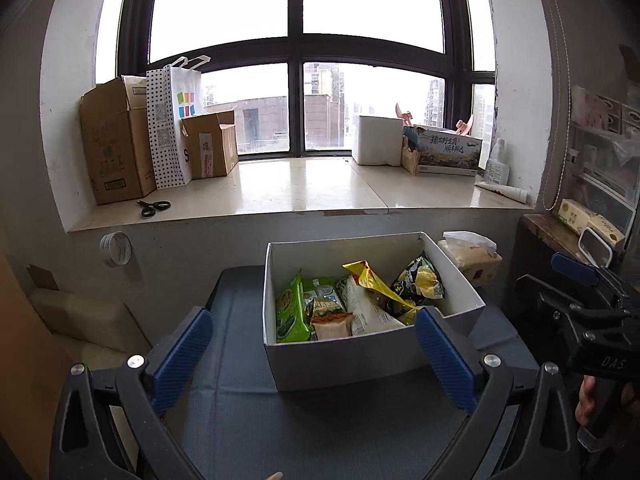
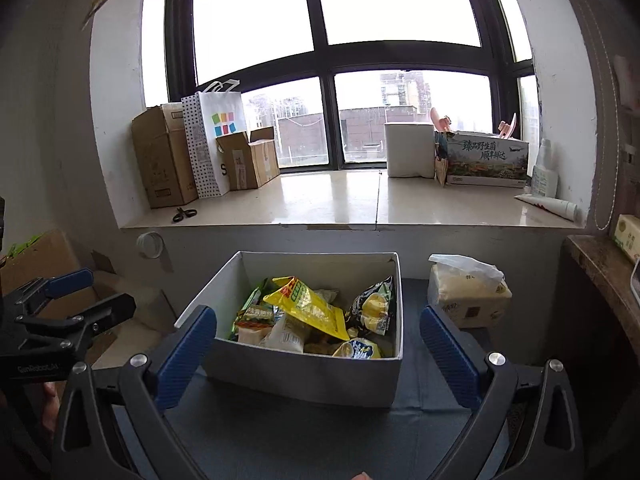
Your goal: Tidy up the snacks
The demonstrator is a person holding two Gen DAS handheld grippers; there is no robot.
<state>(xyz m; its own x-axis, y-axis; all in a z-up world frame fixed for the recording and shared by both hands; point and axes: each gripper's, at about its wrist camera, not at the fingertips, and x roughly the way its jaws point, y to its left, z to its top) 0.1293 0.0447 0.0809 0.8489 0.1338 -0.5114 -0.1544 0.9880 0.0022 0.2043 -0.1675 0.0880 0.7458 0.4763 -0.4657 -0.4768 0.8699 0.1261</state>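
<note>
Left gripper [image 1: 314, 344]: hovering low in the frame above the dark blue table cover [image 1: 240, 408], blue-padded fingers [image 1: 180, 354] spread wide and holding nothing. It is pointing level toward the window, its right finger overlapping the near right corner of the white box [image 1: 340, 360] in the left wrist view. In the right wrist view the same tool is showing at the left edge, well apart from the box.

Right gripper [image 2: 318, 350]: likewise hanging level over the cover, fingers [image 2: 186, 356] splayed and empty, the box lying between them in the picture, untouched. In the left wrist view it is appearing at the right edge, with part of a hand gripping its handle below.

White box: sitting open-topped at centre frame on the cover. Snacks are lying inside in a loose heap:
- green packet [image 1: 290, 312], standing on edge along the left wall;
- yellow bag [image 2: 308, 306], lying tilted on top at the middle;
- dark bag with yellow print [image 2: 374, 306], leaning against the right wall;
- white pouch [image 1: 366, 312] and smaller packets beneath, partly hidden.

Tissue pack [image 2: 466, 296]: resting just right of the box.

Window sill [image 2: 332, 200], upper half of frame: carrying cardboard boxes [image 2: 164, 156], a dotted paper bag [image 2: 212, 136] and scissors [image 2: 185, 213] at left.
</note>
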